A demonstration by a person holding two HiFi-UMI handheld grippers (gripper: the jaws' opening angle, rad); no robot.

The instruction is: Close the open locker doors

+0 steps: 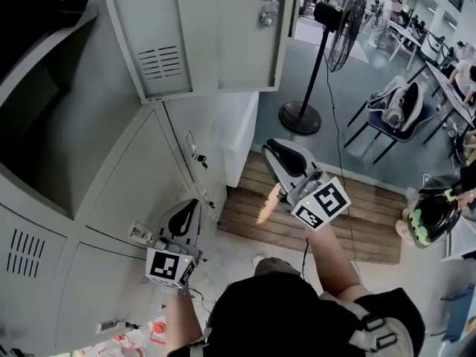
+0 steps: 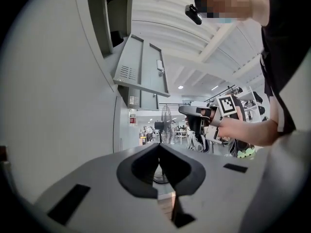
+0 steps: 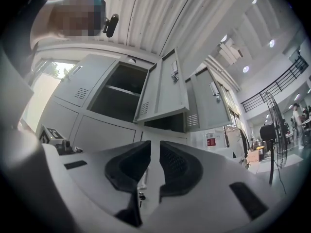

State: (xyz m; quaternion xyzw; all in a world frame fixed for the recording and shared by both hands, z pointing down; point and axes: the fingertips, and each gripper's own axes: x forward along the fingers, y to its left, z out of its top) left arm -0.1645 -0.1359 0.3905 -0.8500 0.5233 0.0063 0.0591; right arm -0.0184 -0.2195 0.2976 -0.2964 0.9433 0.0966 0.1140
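Note:
A bank of grey lockers fills the left of the head view. Two upper doors hang open side by side, a vented one and one with a latch. The right gripper view shows the same two doors beside an open compartment. My left gripper is shut and empty, close to the lower closed doors. My right gripper is shut, holds nothing and points up toward the open doors from below them. In the left gripper view its own jaws meet at the tips.
A standing fan is just right of the open doors. A wooden pallet lies on the floor by a white cabinet. A chair with a bag and tables with people are at the far right.

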